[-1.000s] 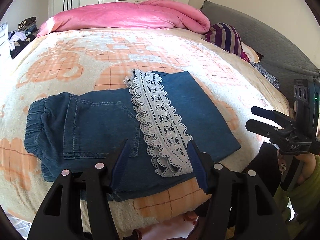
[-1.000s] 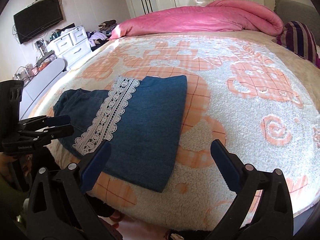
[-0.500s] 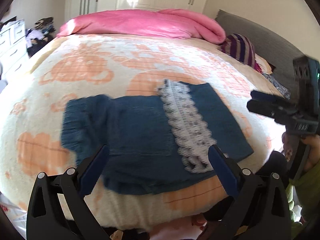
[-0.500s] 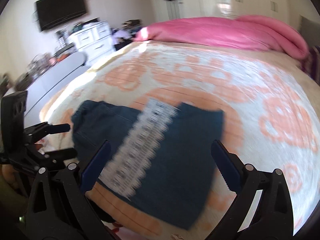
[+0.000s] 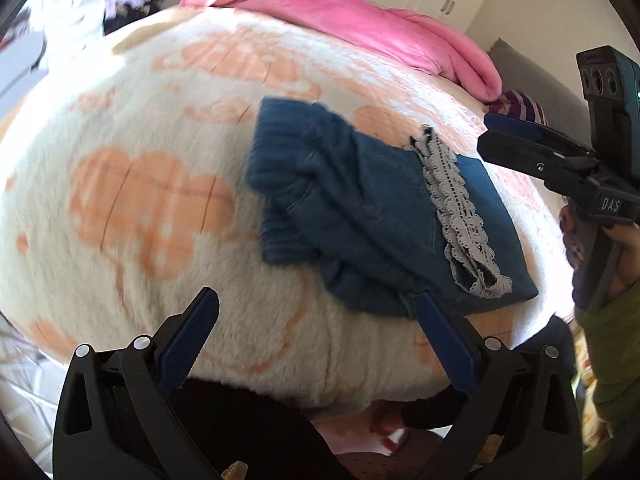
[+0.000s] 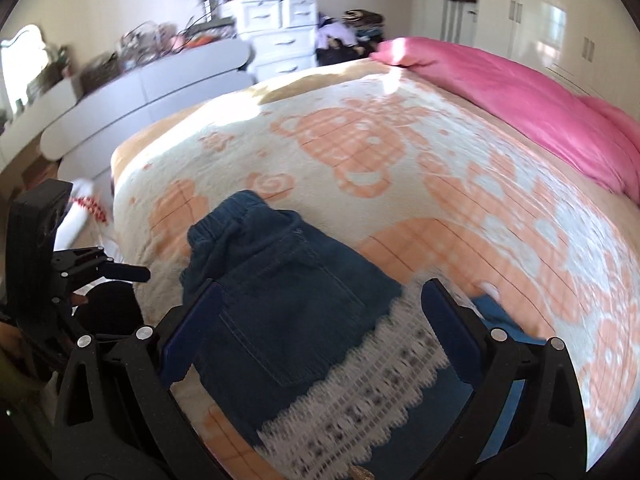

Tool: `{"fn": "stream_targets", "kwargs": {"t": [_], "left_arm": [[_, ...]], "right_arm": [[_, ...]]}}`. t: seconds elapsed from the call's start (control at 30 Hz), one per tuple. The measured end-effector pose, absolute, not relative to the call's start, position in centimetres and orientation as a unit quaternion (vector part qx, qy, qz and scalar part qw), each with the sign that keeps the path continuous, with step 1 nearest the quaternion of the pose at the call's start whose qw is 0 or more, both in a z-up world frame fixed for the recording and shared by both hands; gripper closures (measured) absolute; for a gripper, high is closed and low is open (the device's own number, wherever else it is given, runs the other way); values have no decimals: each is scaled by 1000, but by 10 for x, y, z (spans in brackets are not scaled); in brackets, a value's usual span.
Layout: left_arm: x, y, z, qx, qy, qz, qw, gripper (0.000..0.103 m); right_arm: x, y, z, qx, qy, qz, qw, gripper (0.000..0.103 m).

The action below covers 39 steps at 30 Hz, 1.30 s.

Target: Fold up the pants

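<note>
Left black two-finger gripper with blue pads point(image 5: 316, 342) spread wide, nothing between the jaws, poised off the near edge of the bed over the cream fleece blanket with orange cartoon print point(image 5: 152, 200). Right black gripper of the same build point(image 6: 320, 320) likewise gaping and empty, hovering low above the folded dark blue denim pants point(image 6: 280, 300), one pad over the back pocket, the other over the lace; seen from the left wrist view point(image 5: 520, 136) off to the right, held by a hand in a green sleeve point(image 5: 612, 248). Pants point(image 5: 360, 208) lying near the blanket's near edge, folded over so that the white lace hem band point(image 6: 360, 396) crosses the denim; elastic waistband point(image 6: 224, 216) bunched and pointing toward the side edge nearest the dresser. Pink quilt point(image 6: 520, 96) heaped along the far edge. White chest of drawers point(image 6: 276, 36) beyond the bed, against the wall. Both views motion-blurred.
</note>
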State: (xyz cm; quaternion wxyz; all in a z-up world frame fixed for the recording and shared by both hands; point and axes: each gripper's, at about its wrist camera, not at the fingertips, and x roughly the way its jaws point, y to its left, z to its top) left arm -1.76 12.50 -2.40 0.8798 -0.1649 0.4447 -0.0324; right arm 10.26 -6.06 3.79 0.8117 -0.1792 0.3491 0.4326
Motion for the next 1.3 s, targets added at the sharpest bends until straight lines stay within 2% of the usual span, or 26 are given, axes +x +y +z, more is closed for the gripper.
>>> {"fn": "stream_targets", "kwargs": {"t": [0.43,0.47,0.5,0.53,0.63,0.67,0.73,0.8,0.97,1.03,1.07,1.1,1.13,1.2,1.3], "left_arm": [[-7,123,-41,-283,429,-96,852,7],[-6,123,-42,-288,427,-96,852,10],[-4,125,-44,-299,424,-96,850,21],[-2,126,-45,-307,421,-98,848,27],[5,128,-52,-334,420,-108,837,38],[6,127,-53,-338,420,-111,835,47],[7,127,-55,-341,419,-110,835,49],[8,127,-57,-339,418,-108,836,56],[10,130,-59,-349,416,-106,833,57],[14,129,-60,-348,415,-105,834,56],[15,128,-60,-346,416,-105,835,56],[16,127,-60,-343,416,-104,836,57],[16,126,-59,-344,414,-103,836,57],[17,124,-54,-345,407,-101,840,58],[19,115,-39,-323,394,-108,854,58]], "right_arm": [[114,-2,24,-225,373,474,765,9],[117,1,24,-224,377,478,761,9],[121,6,24,-220,381,484,756,9],[124,9,24,-219,384,488,752,9],[131,25,22,-220,394,500,739,9],[133,31,20,-222,398,504,734,9],[136,39,17,-225,403,512,724,9],[139,52,11,-233,412,521,711,9],[149,73,-10,-229,449,539,675,9],[153,75,-19,-223,466,540,664,20],[154,75,-25,-214,480,549,649,41],[155,74,-27,-207,485,554,644,48],[154,70,-27,-201,482,557,646,51],[154,60,-22,-185,476,563,650,66],[160,33,-7,-149,459,569,665,72]]}}
